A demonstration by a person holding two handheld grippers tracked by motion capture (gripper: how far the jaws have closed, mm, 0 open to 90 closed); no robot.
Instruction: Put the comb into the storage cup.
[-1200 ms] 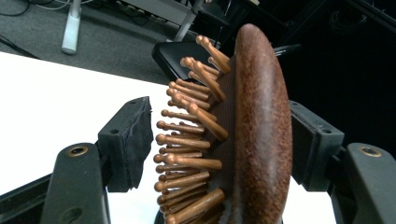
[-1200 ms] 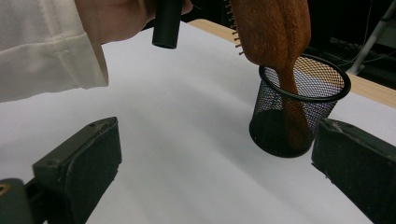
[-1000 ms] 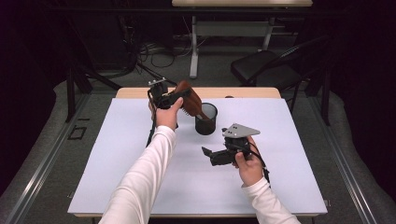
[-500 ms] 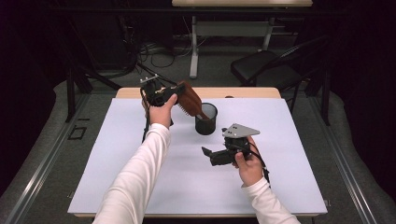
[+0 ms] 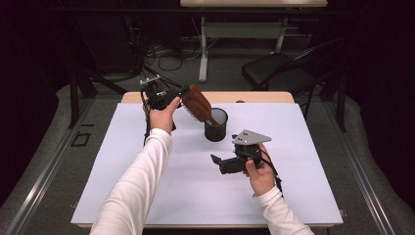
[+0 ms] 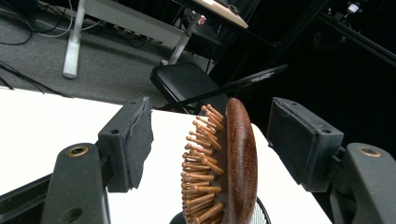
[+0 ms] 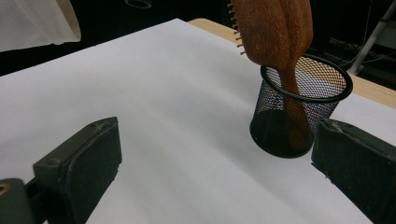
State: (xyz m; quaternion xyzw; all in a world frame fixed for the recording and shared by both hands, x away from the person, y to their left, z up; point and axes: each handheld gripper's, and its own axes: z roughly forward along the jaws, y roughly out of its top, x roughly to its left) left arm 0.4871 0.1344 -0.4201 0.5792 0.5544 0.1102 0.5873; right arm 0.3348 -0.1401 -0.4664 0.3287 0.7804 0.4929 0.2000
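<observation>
Brown hairbrush (image 5: 197,103) standing handle-down in black mesh cup (image 5: 216,124), head leaning out toward left gripper (image 5: 182,93).

Seen along left gripper (image 6: 211,147): jaws spread wide, brush (image 6: 231,165) head between the pads, touching neither, bristles facing one pad. Right gripper (image 5: 215,160) held low over white table (image 5: 147,196), near the cup, jaws apart, nothing between; brush (image 7: 275,28) and cup (image 7: 299,107) ahead, just inside one jaw.

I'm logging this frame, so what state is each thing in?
Hairbrush: handle down in the cup, head leaning out, between the open left jaws, ungripped.
Mesh cup: upright on the table.
Left gripper: open.
Right gripper: open, empty.
</observation>
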